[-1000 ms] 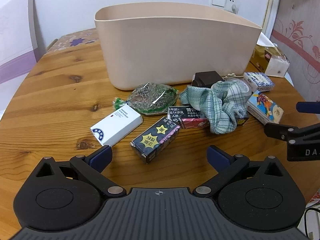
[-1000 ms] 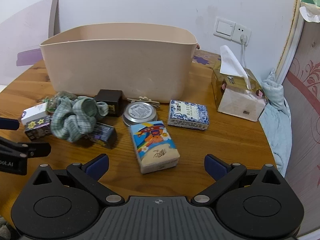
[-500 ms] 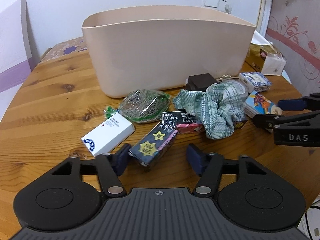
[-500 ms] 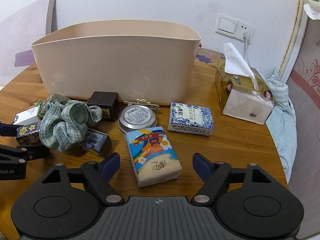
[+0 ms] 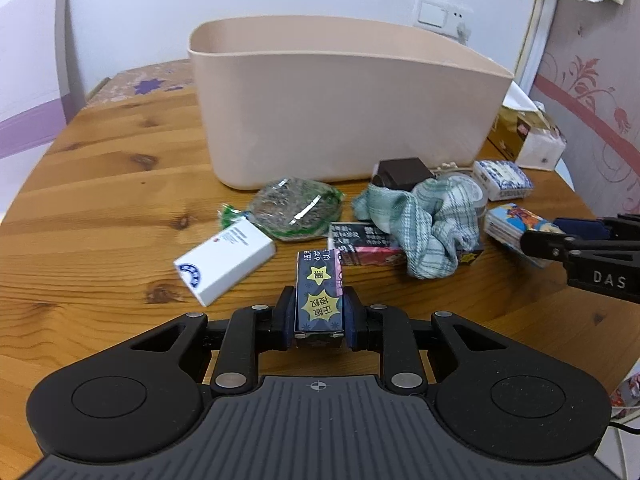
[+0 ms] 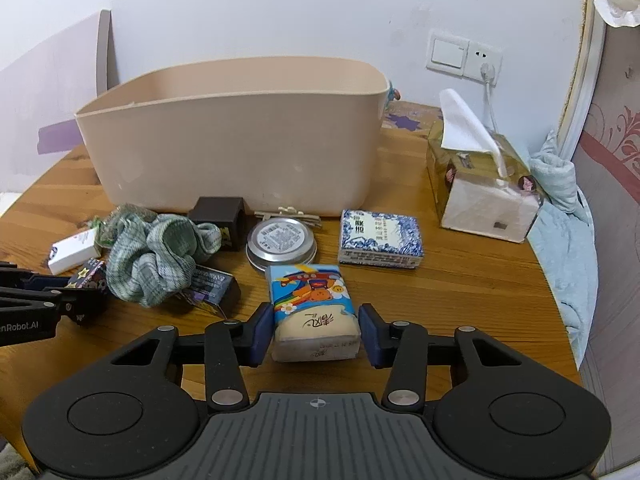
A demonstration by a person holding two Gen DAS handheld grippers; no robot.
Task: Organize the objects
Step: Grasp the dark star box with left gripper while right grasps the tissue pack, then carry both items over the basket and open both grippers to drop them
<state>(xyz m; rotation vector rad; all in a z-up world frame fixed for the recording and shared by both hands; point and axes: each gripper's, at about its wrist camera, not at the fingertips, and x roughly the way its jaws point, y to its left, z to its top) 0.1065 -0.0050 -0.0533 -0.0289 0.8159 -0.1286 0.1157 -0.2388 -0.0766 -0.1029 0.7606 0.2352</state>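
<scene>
Low over the wooden table (image 5: 100,208), the left gripper (image 5: 319,316) is clamped on the star-printed box (image 5: 319,294). The cartoon tissue pack (image 6: 314,312) is bracketed by the right gripper (image 6: 316,334), contact unclear. Farther back stands the beige bin (image 6: 236,148).

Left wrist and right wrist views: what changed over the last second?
The left hand-held gripper moved in and shut on the star-print box, turning it in line with the fingers. The right hand-held gripper narrowed around the cartoon tissue pack, a small gap showing on its right side. The beige bin and checked cloth stayed put.
</scene>
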